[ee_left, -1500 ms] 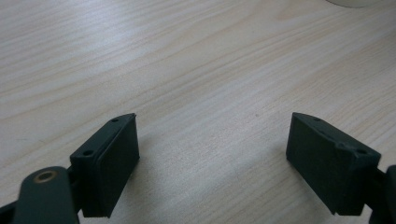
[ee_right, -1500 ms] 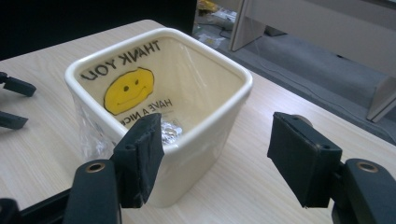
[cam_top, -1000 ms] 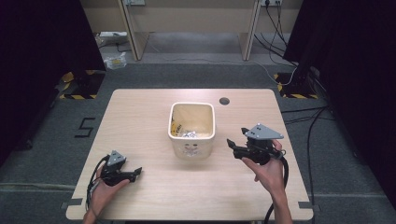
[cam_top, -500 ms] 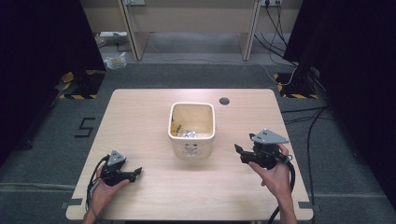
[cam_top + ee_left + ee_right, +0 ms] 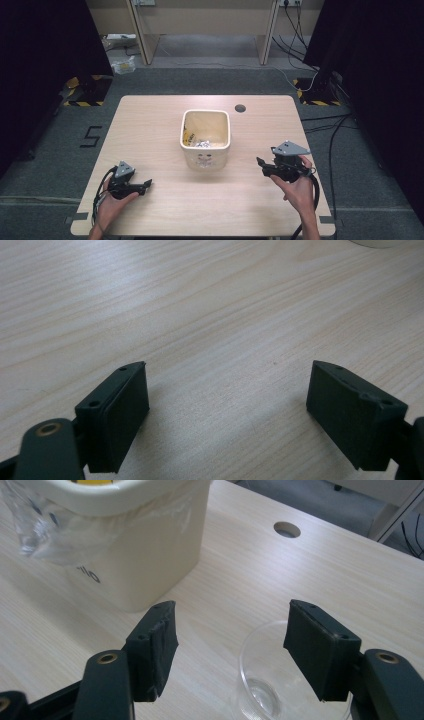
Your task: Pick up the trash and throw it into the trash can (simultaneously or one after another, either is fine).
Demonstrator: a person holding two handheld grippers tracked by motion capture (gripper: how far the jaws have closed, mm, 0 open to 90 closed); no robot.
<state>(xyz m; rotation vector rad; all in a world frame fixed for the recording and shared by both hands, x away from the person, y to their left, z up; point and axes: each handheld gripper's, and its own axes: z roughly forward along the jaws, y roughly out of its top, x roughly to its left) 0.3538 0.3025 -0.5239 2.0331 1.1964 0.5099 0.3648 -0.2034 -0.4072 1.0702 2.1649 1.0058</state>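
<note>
A cream bin (image 5: 205, 155) lined with a clear plastic bag stands in the middle of the wooden table (image 5: 150, 130), with scraps inside. In the right gripper view a clear plastic cup (image 5: 270, 690) stands upright on the table below the jaws. My right gripper (image 5: 230, 630) is open and its jaws have just been closing a little. Its right pad (image 5: 320, 650) is over the cup's rim and the left pad (image 5: 152, 650) is apart from it. In the high view the right gripper (image 5: 262, 167) sits right of the bin. My left gripper (image 5: 146, 186) rests at the front left, open over bare wood (image 5: 227, 390).
A round cable hole (image 5: 240, 108) is behind the bin, also in the right gripper view (image 5: 287, 529). The liner bag (image 5: 45, 535) hangs over the bin's side. Desks, cables and hazard-taped feet stand on the floor beyond the table.
My right gripper has moved a little to the right and toward the near edge, lower over the table. The left gripper has stayed put.
</note>
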